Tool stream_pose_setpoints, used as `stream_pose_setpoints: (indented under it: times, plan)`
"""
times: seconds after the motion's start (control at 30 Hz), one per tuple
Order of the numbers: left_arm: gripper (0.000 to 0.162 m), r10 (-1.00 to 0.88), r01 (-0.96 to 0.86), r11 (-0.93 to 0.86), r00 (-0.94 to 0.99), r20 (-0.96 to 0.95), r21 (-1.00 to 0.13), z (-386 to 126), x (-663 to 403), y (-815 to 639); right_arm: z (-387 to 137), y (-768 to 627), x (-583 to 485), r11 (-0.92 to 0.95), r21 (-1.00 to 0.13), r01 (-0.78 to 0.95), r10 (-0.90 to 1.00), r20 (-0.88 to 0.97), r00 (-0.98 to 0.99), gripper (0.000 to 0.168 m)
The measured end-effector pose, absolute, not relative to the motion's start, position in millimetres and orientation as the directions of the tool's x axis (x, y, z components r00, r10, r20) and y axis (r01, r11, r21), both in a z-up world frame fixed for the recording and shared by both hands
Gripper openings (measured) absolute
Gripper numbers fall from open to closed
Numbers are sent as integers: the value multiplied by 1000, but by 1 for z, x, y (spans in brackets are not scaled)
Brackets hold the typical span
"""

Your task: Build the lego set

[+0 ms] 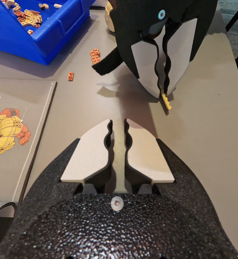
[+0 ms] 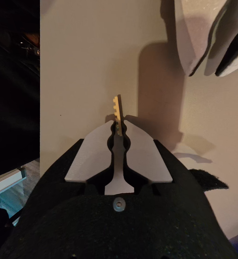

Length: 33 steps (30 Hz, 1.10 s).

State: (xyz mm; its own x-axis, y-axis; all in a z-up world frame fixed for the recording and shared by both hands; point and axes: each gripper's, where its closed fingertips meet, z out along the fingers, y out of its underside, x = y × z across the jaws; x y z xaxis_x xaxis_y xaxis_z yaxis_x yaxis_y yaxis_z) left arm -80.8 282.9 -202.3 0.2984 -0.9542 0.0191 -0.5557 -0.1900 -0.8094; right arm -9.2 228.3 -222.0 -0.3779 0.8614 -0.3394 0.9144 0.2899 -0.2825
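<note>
My right gripper (image 2: 119, 120) is shut on a thin yellow lego plate (image 2: 118, 107), held on edge with its studs facing left, and the plate sticks out past the fingertips above the table. In the left wrist view the right gripper (image 1: 162, 92) points down at the table ahead, with the yellow plate (image 1: 166, 103) poking from its tips. My left gripper (image 1: 118, 121) is open and empty, low over the grey table (image 1: 199, 140), short of the right gripper. It also shows at the top right of the right wrist view (image 2: 203, 72).
A blue bin (image 1: 45, 35) with several tan and brown lego pieces stands at the far left. A brown plate assembly (image 1: 95, 56) and a small brown piece (image 1: 70, 76) lie on the table. An open instruction booklet (image 1: 17, 133) lies at the left. The table's right edge (image 1: 233, 58) is near. The gap from one gripper's tips to the other's is roughly 9 centimetres. My left tips are roughly 12 centimetres from the small brown piece (image 1: 70, 76).
</note>
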Motion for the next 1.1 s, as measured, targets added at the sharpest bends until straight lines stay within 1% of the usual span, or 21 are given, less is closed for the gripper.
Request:
stream_pose_setpoints:
  times: [0.27, 0.5, 0.57, 0.63, 0.73, 0.8, 0.93, 1.1]
  plan:
    - [16, -955, -554, -191, 297, 22, -810, -202, -81, 283, -222, 240, -12, 284, -294, 913, 893, -264, -363, 15]
    - [16, -954, -551, -190, 298, 21, -812, -202, -81, 283, -221, 260, -21, 230, -330, 915, 948, -134, -287, 34]
    - [15, -954, -548, -190, 301, 20, -815, -201, -81, 283, -215, 267, -28, 174, -403, 898, 969, -93, -230, 35]
    - [16, -953, -548, -190, 303, 19, -815, -201, -81, 283, -204, 279, -38, 81, -520, 850, 991, -49, -124, 35]
    - [16, -952, -552, -189, 306, 13, -812, -202, -81, 284, -187, 295, -47, -39, -691, 722, 999, -15, 39, 35]
    - [15, -950, -550, -190, 313, 10, -813, -201, -81, 285, -182, 302, -47, -92, -760, 644, 991, -4, 137, 35]
    - [16, -952, -540, -199, 305, 31, -818, -200, -81, 284, -187, 303, -44, -152, -770, 620, 976, -17, 218, 37]
    - [16, -953, -533, -212, 298, 53, -819, -200, -81, 283, -189, 298, -49, -230, -799, 556, 962, -98, 256, 38]
